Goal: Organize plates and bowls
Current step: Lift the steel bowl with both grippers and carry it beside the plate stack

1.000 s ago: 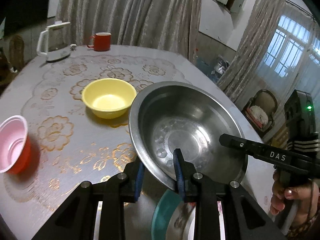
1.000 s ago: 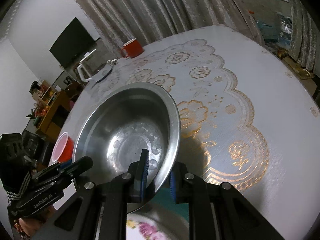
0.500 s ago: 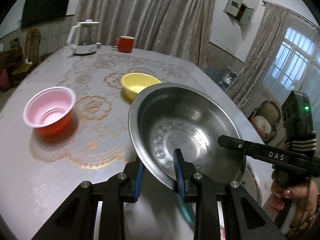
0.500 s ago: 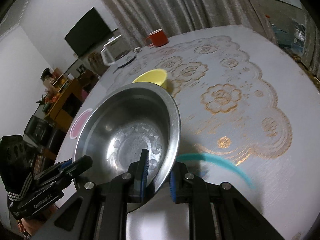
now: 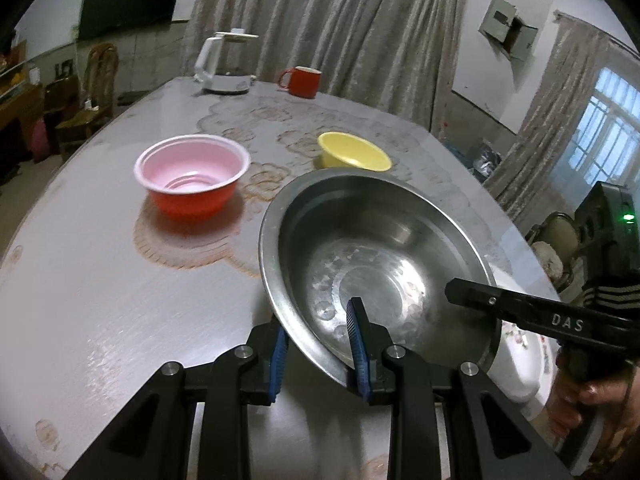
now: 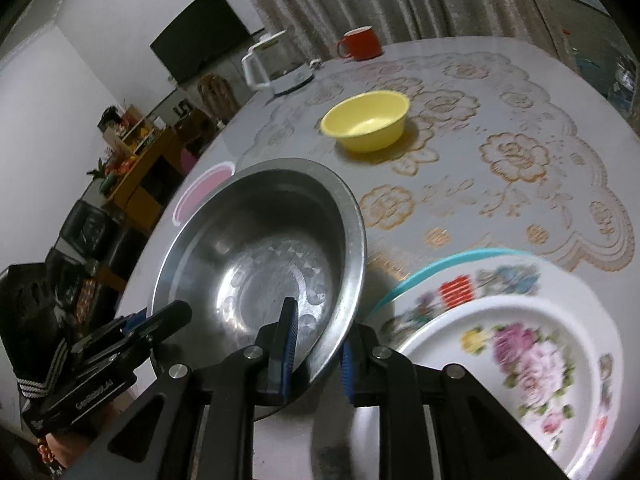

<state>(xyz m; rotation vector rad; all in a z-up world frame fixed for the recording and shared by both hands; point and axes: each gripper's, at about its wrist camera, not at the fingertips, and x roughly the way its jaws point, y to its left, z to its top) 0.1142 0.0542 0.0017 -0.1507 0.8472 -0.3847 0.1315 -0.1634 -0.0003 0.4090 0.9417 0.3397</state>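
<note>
**Steel bowl carried on two rim grips**

The left gripper (image 5: 318,344) has its jaws clamped on the near rim of the wide, round stainless-steel bowl (image 5: 372,264); the right gripper (image 6: 316,354) pinches the opposite rim, its jaws having just eased slightly apart. Beyond the jaws sit a pink-lined red plastic bowl (image 5: 192,180) and a small yellow bowl (image 6: 366,120); beside the right jaws lies a flowered white plate (image 6: 520,356). Risk: the loosened right pinch could let the smooth rim slip, tipping the bowl onto the table (image 5: 100,288).
</note>
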